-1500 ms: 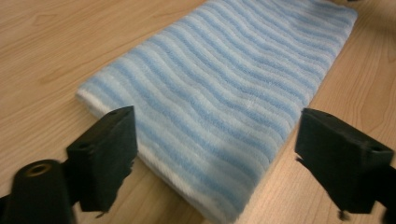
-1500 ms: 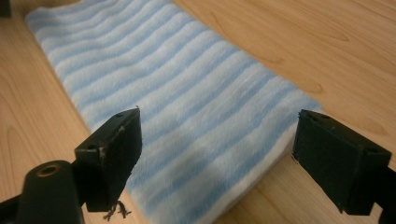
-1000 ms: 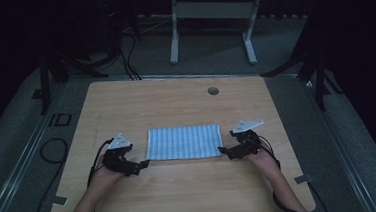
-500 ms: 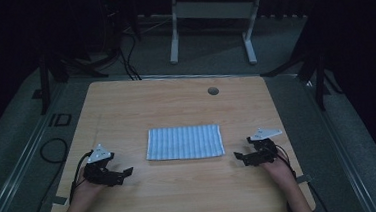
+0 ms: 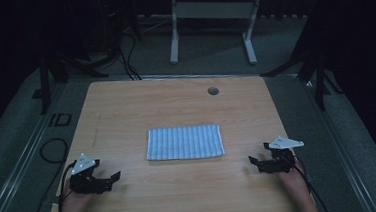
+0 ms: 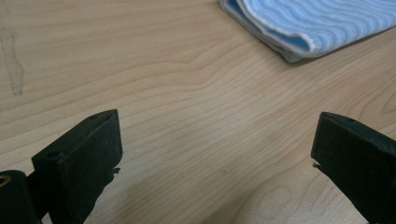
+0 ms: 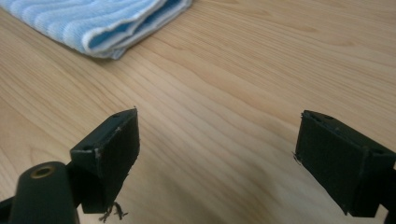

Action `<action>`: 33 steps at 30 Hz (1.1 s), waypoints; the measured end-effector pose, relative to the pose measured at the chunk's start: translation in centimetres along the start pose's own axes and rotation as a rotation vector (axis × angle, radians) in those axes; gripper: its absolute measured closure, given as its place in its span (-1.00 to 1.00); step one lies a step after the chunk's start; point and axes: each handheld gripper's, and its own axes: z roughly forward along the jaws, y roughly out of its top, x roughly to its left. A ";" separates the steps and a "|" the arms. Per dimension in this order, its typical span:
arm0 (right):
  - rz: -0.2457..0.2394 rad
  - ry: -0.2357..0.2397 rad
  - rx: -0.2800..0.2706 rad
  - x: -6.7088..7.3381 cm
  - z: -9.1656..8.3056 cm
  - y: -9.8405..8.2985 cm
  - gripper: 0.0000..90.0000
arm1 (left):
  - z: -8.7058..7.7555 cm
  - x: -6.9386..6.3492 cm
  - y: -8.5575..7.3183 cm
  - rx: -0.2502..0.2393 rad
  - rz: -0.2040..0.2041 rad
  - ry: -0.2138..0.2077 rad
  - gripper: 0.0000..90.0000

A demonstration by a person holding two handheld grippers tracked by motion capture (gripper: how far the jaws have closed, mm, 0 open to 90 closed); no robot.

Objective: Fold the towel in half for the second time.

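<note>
1. Both pairs of jaws stand wide apart with only bare wood between them.
2. Left gripper rests low at the table's near left corner; right gripper sits at the near right.
3. Between them, well apart from each, the folded blue striped cloth lies flat at the middle of the wooden table.
4. A small round hole marks the table's far side.

A folded cloth of soft, ribbed blue-and-white weave is lying on a table of pale wood, its grain showing under a smooth matt finish, while the left gripper and right gripper are showing matt black, slightly rough jaw pads.
</note>
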 end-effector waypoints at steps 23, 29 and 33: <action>0.168 -0.254 -0.162 -2.1 -3.9 -4.1 -0.70 | -1.9 -0.1 -1.1 -0.119 -0.052 0.177 -0.96; 0.252 -0.304 -0.202 -2.7 -4.4 -4.4 -0.70 | -2.5 0.5 -1.3 -0.156 -0.094 0.249 -0.96; 0.310 -0.299 -0.217 -3.2 -4.6 -4.6 -0.70 | -2.4 0.8 -1.5 -0.149 -0.118 0.257 -0.96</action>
